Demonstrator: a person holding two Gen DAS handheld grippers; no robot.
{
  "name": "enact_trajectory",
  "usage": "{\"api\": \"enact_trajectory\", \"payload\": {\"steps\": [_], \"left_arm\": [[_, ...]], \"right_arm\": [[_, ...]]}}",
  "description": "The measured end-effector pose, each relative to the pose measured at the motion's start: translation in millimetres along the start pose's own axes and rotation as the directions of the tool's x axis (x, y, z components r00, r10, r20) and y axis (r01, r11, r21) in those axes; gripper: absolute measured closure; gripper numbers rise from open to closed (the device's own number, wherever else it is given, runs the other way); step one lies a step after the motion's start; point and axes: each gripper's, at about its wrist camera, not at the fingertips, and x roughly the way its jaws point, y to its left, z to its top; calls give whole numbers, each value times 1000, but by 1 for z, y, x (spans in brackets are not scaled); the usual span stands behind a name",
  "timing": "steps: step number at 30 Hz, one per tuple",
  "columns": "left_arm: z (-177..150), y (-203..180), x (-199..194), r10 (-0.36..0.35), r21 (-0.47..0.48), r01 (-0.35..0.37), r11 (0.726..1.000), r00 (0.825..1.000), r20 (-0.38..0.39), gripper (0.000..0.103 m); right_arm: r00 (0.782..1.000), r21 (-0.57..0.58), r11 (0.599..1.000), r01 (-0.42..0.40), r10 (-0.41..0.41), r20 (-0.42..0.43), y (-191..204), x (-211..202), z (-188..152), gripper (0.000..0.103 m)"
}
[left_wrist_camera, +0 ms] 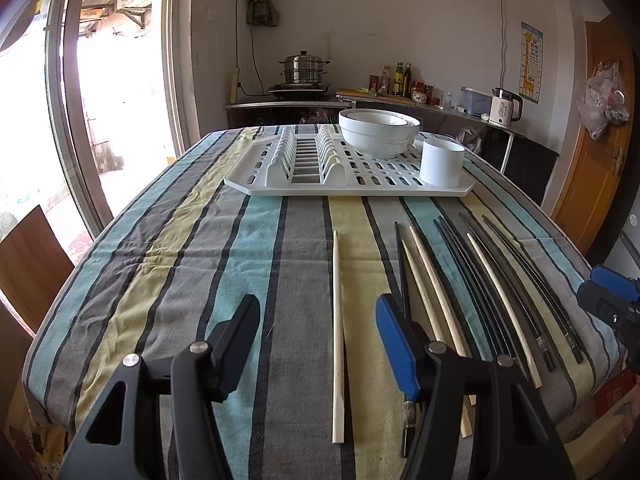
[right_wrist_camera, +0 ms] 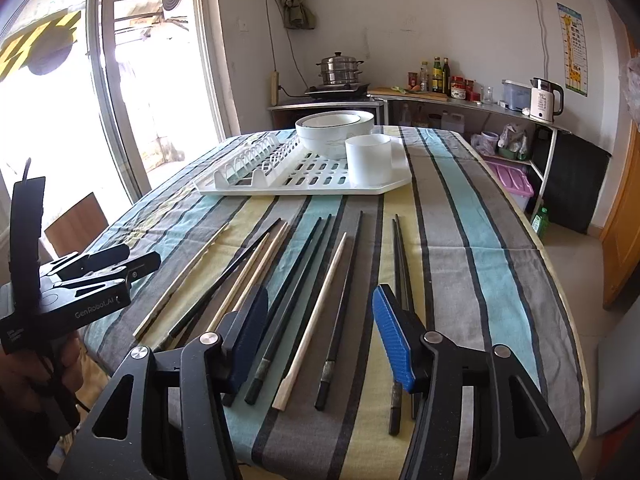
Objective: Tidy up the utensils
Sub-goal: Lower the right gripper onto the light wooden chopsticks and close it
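Chopsticks, pale wood and black, lie loose on the striped tablecloth [left_wrist_camera: 248, 240]. From the left wrist view, the left gripper [left_wrist_camera: 316, 344] hangs with jaws apart over bare cloth, gripping nothing; one pale chopstick [left_wrist_camera: 337, 332] runs toward twelve o'clock between the fingers, and the mixed chopsticks [left_wrist_camera: 480, 280] fan out at two o'clock. Open cloth spreads toward nine o'clock up to the table's edge. At twelve sits the white drying rack [left_wrist_camera: 280, 184] with stacked bowls [left_wrist_camera: 378, 132] and a white cup [left_wrist_camera: 441, 162].

From the right wrist view, the right gripper [right_wrist_camera: 320, 340] also stands apart, empty, above the black and pale sticks [right_wrist_camera: 320, 300]. Only here does the left tool's body show, at nine o'clock, and a clear stretch of cloth toward three o'clock.
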Motion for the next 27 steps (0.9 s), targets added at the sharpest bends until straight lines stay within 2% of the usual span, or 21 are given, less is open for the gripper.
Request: {"api": "enact_trajectory", "payload": {"steps": [4,9,15,27], "left_arm": [[16,2,22,-37,21,38,999,998,-50,45],[32,0,49,-56,55,62,997,993,-100,48],[44,3,80,-90,45,100,994,980,-180,53],[50,3,107,-86,59,103,993,967,-239,61]], "right_arm": [[997,-4,1000,-7,7,-72,0,31,16,68],[986,20,1000,-14,17,-165,-9,69,29,77],[974,46,999,-14,24,-224,-20,97,42,84],[956,29,1000,8,1,-294,-22,131,52,89]]}}
